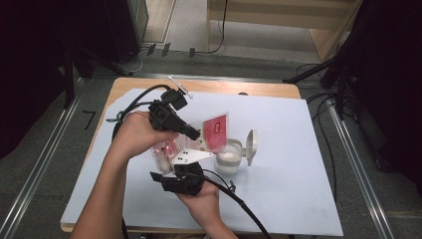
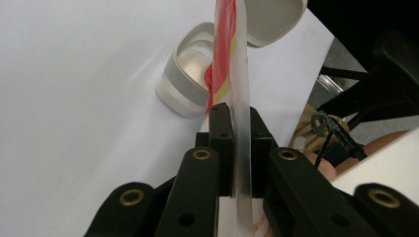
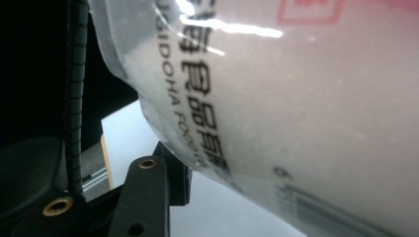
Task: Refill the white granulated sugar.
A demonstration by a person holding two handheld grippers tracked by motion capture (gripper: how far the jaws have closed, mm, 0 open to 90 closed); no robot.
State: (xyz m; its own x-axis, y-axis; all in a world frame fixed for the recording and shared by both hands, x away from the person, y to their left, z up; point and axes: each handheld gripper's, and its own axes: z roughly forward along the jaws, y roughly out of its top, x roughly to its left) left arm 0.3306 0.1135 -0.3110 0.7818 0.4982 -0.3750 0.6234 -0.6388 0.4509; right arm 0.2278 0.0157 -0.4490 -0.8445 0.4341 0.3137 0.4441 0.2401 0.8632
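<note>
There is one plastic bag with red print, held up just left of and above the one white jar. The jar stands on the surface with its lid flipped open. There are two tools. The left tool is squeezed tight on the flat edge of the bag. The right tool is just left of the jar, under the bag; its jaws are part open with the bag's fat end against them.
</note>
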